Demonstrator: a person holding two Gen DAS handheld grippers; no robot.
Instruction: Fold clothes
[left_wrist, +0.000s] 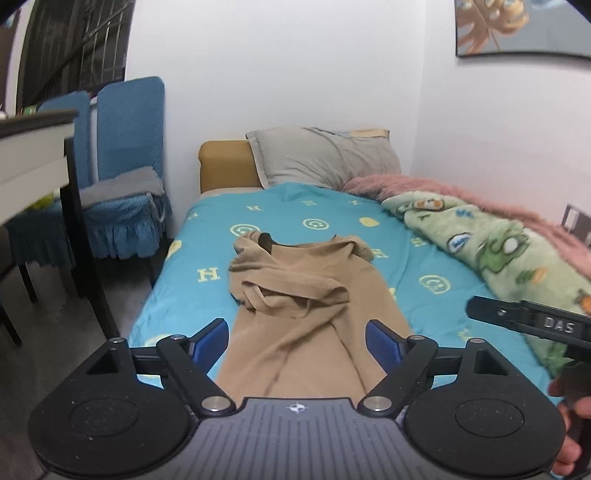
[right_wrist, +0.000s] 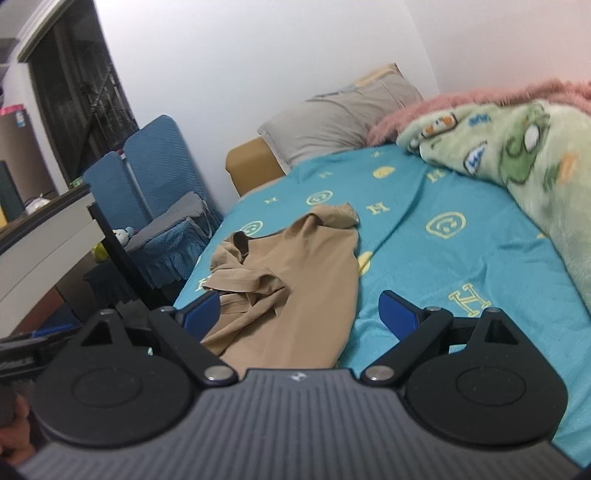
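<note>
A tan shirt (left_wrist: 306, 306) lies lengthwise on the blue patterned bed sheet (left_wrist: 207, 288), one sleeve folded across its upper part. My left gripper (left_wrist: 295, 341) hovers over the shirt's near end, jaws wide apart, nothing between the blue pads (left_wrist: 208, 341). The right wrist view shows the same shirt (right_wrist: 295, 280) ahead and to the left. My right gripper (right_wrist: 299, 314) is open above the shirt's right edge and the sheet (right_wrist: 443, 266), holding nothing. The right gripper's black body (left_wrist: 532, 321) shows at the right edge of the left wrist view, held by a hand (left_wrist: 569, 435).
A grey pillow (left_wrist: 321, 155) lies at the head of the bed. A green cartoon blanket (left_wrist: 491, 251) and a pink fuzzy one (left_wrist: 461, 195) are bunched along the wall side. Blue-covered chairs (left_wrist: 125, 166) and a table (left_wrist: 33, 147) stand left of the bed.
</note>
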